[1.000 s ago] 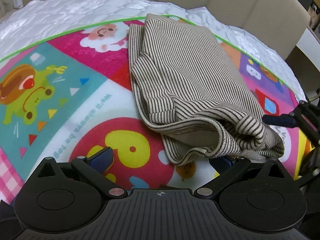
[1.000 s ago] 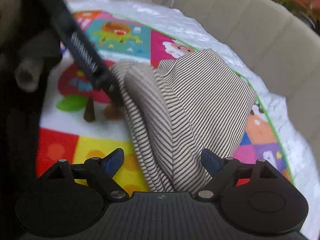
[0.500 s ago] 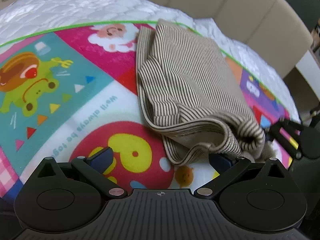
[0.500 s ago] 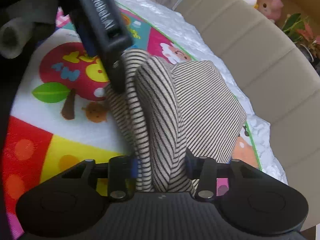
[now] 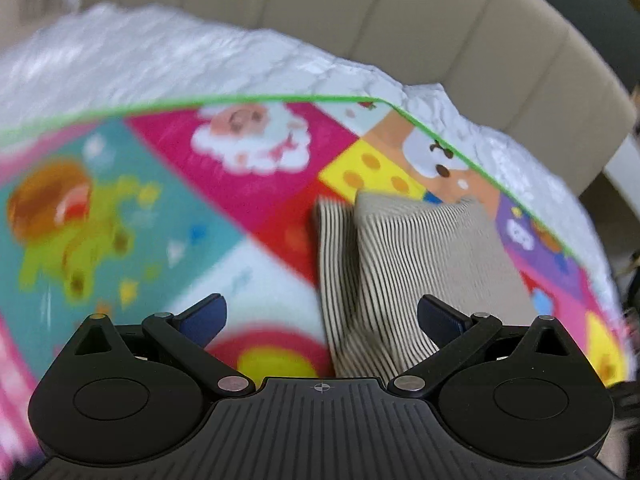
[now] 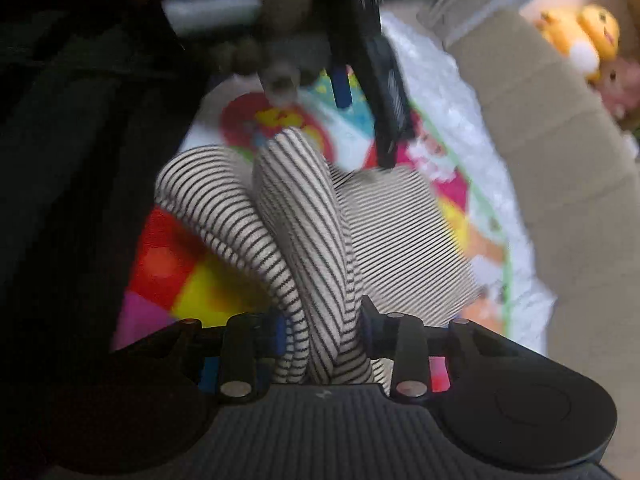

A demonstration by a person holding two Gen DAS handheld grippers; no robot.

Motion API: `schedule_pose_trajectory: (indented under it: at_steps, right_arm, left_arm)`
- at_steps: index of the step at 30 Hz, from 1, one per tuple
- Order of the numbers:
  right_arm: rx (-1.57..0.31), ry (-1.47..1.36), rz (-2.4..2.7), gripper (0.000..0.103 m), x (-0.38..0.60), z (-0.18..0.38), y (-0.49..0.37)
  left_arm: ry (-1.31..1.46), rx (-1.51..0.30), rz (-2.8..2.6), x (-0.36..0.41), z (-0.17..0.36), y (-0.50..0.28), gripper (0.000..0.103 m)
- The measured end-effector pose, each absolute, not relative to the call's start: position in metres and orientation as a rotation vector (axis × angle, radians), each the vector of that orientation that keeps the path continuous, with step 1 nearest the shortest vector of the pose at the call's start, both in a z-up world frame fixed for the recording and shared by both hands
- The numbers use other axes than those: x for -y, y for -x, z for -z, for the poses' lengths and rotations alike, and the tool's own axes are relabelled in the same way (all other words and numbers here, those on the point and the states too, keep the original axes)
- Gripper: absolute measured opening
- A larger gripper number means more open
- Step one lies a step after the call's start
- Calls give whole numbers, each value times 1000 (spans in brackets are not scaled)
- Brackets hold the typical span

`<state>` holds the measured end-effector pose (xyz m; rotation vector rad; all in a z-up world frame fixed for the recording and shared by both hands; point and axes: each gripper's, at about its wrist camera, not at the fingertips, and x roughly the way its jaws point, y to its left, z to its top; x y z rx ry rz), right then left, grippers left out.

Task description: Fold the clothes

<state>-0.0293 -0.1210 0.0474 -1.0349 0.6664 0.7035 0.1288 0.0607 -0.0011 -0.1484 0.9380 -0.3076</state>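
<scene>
The striped garment (image 6: 304,216) lies bunched in thick layers on the colourful play mat (image 5: 248,184) spread over the bed, toward the mat's green-edged far right corner. The right tongs (image 6: 322,338) are clamped on a rolled double fold of it. The left tongs (image 5: 320,316) hang spread wide, holding nothing, just above its near edge. It looks a soft, light, limp knit: it will sag and slump, so a pinch through all layers at an edge or corner seems safest.

My left gripper (image 5: 320,316) hangs wide open over the mat (image 5: 248,184), striped shirt (image 5: 404,264) bunched by its right finger.
</scene>
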Motion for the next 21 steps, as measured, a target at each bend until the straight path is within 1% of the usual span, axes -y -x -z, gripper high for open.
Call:
schedule_pose_trajectory:
  at_steps: [2, 4, 9, 14, 17, 19, 20, 21]
  right_arm:
    - [-641, 1071, -709, 30, 123, -60, 22]
    - [-624, 1097, -710, 29, 122, -67, -3]
    - [-619, 1080, -792, 32, 114, -61, -80]
    - [-627, 1117, -859, 34, 103, -22, -135]
    - [-625, 1093, -853, 42, 103, -6, -153]
    - [-607, 1061, -836, 61, 107, -9, -155]
    - [-602, 1037, -819, 64, 111, -14, -153]
    - [-597, 1014, -802, 70, 116, -20, -151]
  left_arm:
    - [192, -911, 269, -64, 0, -147, 103]
    - [322, -858, 245, -80, -2, -162, 103]
    - [488, -776, 289, -121, 0, -163, 103]
    - [551, -795, 353, -135, 10, -168, 103]
    - [559, -805, 471, -125, 13, -171, 103]
    - [523, -817, 565, -112, 14, -169, 103]
    - [485, -823, 608, -103, 14, -166, 103]
    - [430, -829, 647, -91, 13, -161, 103]
